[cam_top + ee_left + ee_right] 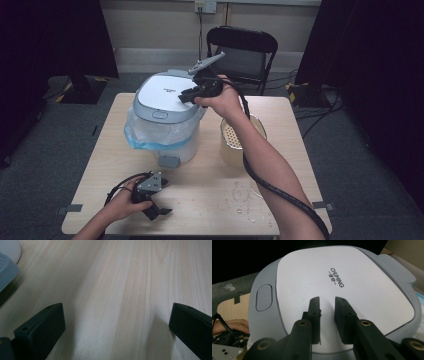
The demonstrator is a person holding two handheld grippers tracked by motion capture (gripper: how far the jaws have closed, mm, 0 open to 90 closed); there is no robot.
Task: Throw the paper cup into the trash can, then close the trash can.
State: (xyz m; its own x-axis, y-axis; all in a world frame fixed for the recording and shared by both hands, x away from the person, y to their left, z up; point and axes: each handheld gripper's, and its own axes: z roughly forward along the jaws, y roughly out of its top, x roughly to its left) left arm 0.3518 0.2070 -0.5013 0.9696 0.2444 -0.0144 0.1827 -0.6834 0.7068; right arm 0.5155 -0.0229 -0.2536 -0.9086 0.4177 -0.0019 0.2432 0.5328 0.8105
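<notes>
Resting low on the table, the left gripper is lying in the person's hand near the front edge. Farther back, the right gripper is hovering on the bin, a white and grey one with a blue-edged liner, standing at the table's back left. Beside it a cream bucket is sitting, and water drops are glinting on the wood. Behind, a black chair is standing on grey carpet between dark curtains.

Looking along the left gripper, its jaws are standing wide apart over bare wood, holding nothing.

Looking along the right gripper, its jaws are drawn nearly together with nothing between them, tips pointing at the lid. The person seems to be pressing the lid shut or checking it; next likely comes pushing the grey button, calling for a steady downward press.
</notes>
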